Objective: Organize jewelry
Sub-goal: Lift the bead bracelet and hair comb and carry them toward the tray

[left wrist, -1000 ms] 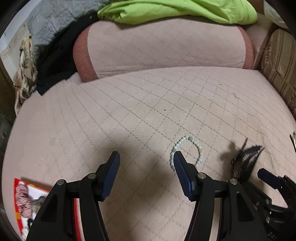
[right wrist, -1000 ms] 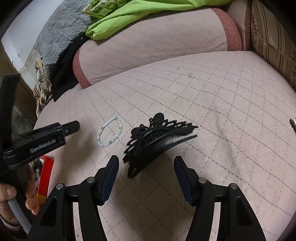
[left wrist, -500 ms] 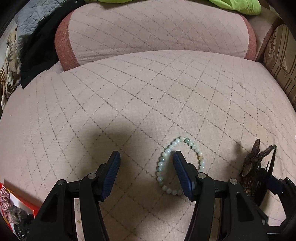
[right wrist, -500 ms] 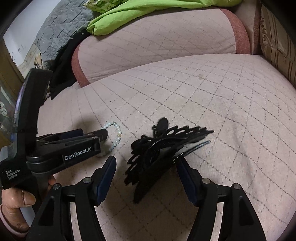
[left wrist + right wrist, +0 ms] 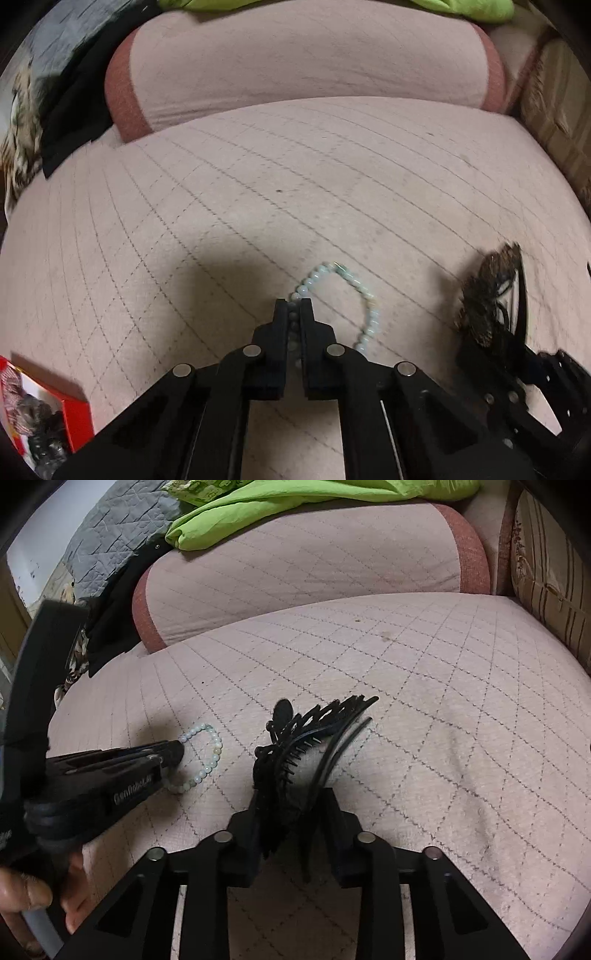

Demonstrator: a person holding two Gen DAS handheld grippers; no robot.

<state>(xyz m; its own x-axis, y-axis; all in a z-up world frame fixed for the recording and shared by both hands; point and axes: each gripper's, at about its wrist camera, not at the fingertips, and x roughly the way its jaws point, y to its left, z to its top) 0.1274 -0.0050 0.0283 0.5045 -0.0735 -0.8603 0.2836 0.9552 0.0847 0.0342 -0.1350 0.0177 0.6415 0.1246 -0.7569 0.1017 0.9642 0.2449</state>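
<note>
Both grippers are built of matte black plastic linkages. Round silver pins [image 5: 252, 350] are set at the joints. White lettering [image 5: 133, 792] is printed on the left gripper [image 5: 177, 751].

Quilted pink seat cushion [image 5: 332, 177] with a diamond stitch pattern, rounded pink bolster [image 5: 314, 572] with reddish ends behind it. Lime-green cloth [image 5: 280, 506] draped on the bolster; grey quilted blanket [image 5: 110, 528] at far left. Striped cushion [image 5: 546, 565] at right. Red box [image 5: 44, 417] at the seat's near-left edge
</note>
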